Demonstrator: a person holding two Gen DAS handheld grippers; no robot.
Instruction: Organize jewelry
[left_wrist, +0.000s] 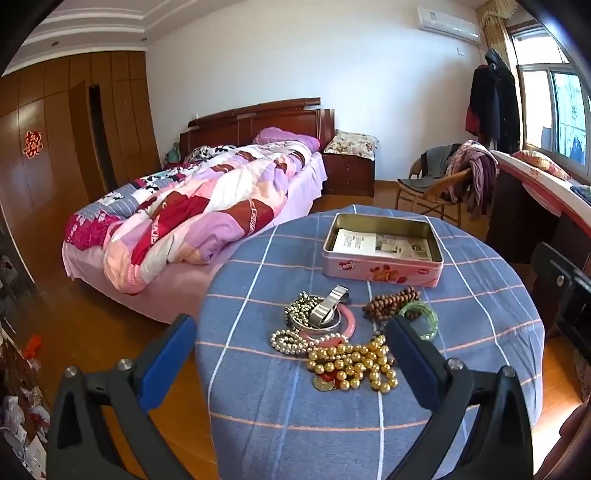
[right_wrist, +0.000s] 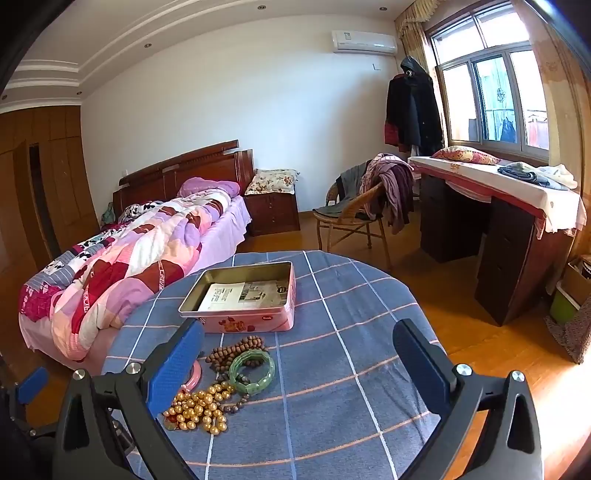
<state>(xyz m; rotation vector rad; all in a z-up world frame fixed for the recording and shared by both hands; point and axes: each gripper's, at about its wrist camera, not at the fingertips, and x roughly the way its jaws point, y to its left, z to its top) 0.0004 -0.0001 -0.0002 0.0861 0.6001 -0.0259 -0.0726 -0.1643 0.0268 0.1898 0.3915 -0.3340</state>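
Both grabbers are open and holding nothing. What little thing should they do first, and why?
Probably lower the left gripper onto the gold bead necklace. Its open jaws already stand on either side of the jewelry pile, with those beads nearest, while the right gripper frames mostly bare tablecloth. The pink tin behind the pile is open, holding only a paper, so it looks ready to receive pieces.

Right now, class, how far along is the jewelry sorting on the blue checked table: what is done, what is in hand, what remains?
Done: nothing; the open pink metal tin holds only a printed paper. In hand: nothing; the left tool and right tool are open and hold nothing. Left: gold bead strand, green glass bangle, brown wooden beads, pink bangle and silver pieces all lie on the cloth.
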